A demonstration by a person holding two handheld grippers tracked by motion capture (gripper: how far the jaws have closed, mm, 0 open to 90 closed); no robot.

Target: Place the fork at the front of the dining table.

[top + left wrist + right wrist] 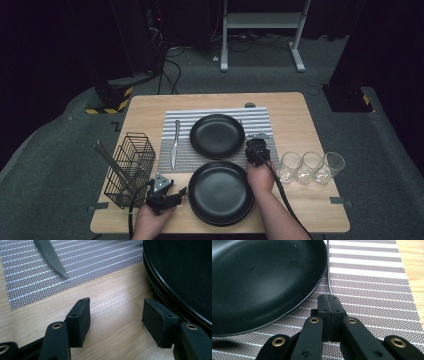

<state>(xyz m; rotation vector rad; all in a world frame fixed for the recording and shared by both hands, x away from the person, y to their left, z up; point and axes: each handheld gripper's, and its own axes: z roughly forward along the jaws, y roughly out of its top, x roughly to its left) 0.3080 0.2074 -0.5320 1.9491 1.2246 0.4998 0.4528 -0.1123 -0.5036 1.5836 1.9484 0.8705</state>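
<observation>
A wooden surface (150,112) is being laid as a place setting. A striped grey placemat (252,117) lies at its middle, with 1 black plate (217,136) centred on it and a knife (174,143) lying lengthwise on the mat to the plate's left, blade toward the person. A stack of black plates (220,192) sits just off the mat's near edge, within easy reach of both hands, probably the supply the setting is drawn from.

The right gripper (329,300) rests low over the mat just beside the plate's right rim, its jaws pressed together. A thin metal handle (328,270) runs along the mat right at the jaw tips, close against the rim; it looks like the fork or spoon for this side, though whether the tips pinch it cannot be told.

The left gripper (116,317) waits on bare wood beside the stack's left edge, jaws spread with nothing between them, seemingly parked.

A black wire cutlery basket (131,167) holding a utensil stands at the left, and 3 clear glasses (311,166) stand in a row at the right, touching one another.
</observation>
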